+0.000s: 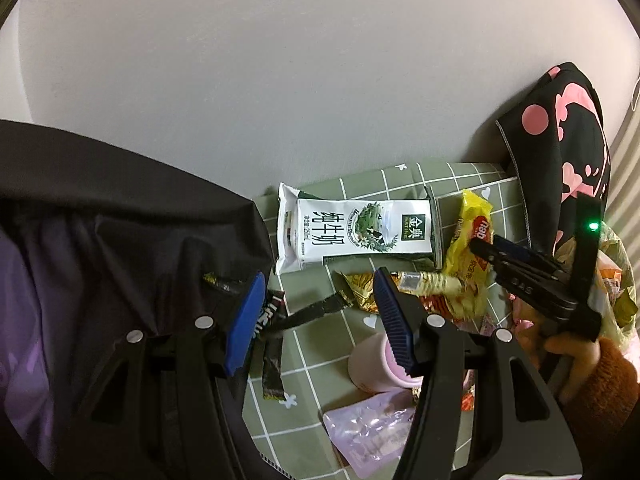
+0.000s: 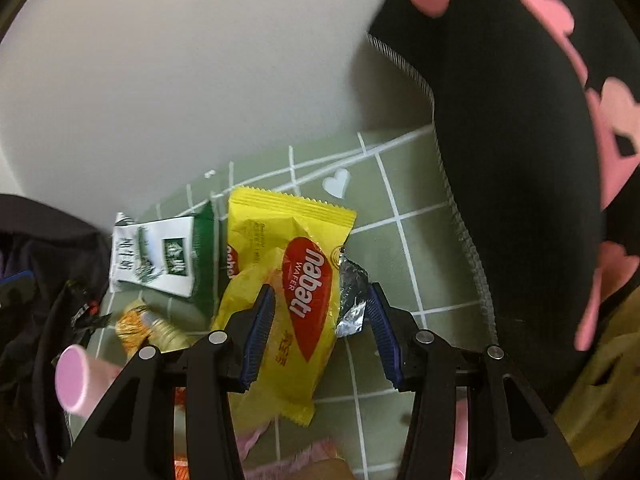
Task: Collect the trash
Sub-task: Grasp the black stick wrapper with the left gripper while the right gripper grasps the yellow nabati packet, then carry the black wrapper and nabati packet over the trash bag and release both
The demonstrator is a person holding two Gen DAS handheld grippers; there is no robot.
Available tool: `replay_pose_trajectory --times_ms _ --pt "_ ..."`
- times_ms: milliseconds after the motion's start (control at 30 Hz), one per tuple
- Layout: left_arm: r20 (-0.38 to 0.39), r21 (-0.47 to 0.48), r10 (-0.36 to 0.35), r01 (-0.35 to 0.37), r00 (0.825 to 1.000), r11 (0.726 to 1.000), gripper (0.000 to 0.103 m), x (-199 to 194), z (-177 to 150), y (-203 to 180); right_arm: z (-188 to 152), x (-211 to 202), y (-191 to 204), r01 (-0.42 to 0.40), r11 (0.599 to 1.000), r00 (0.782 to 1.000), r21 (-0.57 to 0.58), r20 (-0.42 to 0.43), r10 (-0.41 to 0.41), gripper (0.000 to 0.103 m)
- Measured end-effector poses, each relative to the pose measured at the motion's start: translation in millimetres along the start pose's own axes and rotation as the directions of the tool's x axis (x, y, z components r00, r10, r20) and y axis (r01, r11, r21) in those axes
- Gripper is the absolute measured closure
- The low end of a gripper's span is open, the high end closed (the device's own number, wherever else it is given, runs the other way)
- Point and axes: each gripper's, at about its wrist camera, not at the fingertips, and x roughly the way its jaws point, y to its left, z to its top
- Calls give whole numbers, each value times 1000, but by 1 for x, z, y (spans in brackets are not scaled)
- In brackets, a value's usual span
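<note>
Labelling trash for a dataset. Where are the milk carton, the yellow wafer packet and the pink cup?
milk carton (image 1: 356,229), left wrist view, printed front face.
yellow wafer packet (image 2: 308,280), right wrist view, red logo.
pink cup (image 1: 368,364), left wrist view, side wall.

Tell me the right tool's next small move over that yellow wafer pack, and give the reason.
Probably ease the right tool down a little further and close on the yellow wafer pack. Its jaws stand open on either side of the pack, with no pad seen pressing it, and the pack lies flat on the green checked cloth, so nothing is gripped yet.
</note>
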Motion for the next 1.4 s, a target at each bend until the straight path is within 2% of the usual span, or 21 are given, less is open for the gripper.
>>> replay_pose_trajectory --times_ms 67,100,133,267,467,533,633,700,867,1000,1100,1233,1267,1300,1400 --pt "-8 -1 -6 6 1000 1000 49 5 3 1 0 3 0 4 1000 1000 5 5 -4 58" --pt "-11 0 -7 7 1000 1000 49 7 3 1 0 4 1 -5 1000 1000 3 3 5 63" --pt "-16 0 -11 11 1000 1000 49 12 6 1 1 6 2 -28 1000 1000 -4 -14 28 86" --pt "-30 -17 -35 34 999 999 49 24 16 0 5 -7 5 -52 999 999 -11 -11 52 95" --pt "-54 -35 -93 91 994 995 49 48 49 3 17 -56 -4 -1 1000 998 17 63 0 96" --pt "-120 19 -127 130 985 991 49 66 60 -5 20 -70 -8 26 1000 997 17 77 -27 96" --pt "-144 152 -81 103 986 983 49 75 64 -19 19 -86 -13 39 999 995 27 91 -41 96" --pt "-134 247 -91 122 987 961 49 69 60 -28 13 -93 -17 38 998 995 42 89 -42 96" --pt "-180 326 -109 164 978 931 49 54 26 -21 3 -96 -24 38 997 997 65 63 -42 96" --pt "-242 379 -62 153 968 913 49 61 0 -8 -4 -95 -26 23 997 999 74 46 -27 96" --pt "-291 355 -49 155 956 922 54 67 -10 7 -4 -97 -26 13 998 999 69 41 -16 96" --pt "-312 328 -1 108 950 938 69 73 -16 17 -5 -100 -27 3 998 999 66 40 -6 96" --pt "-310 335 32 78 950 939 77 74 -20 18 -6 -101 -28 1 998 999 66 39 -3 96" --pt "-304 336 49 59 951 940 78 73 -21 18 -6 -103 -29 -2 998 999 65 40 -1 96" --pt "-285 279 36 47 958 959 82 61 -17 23 -5 -111 -31 -15 998 999 61 48 12 96"
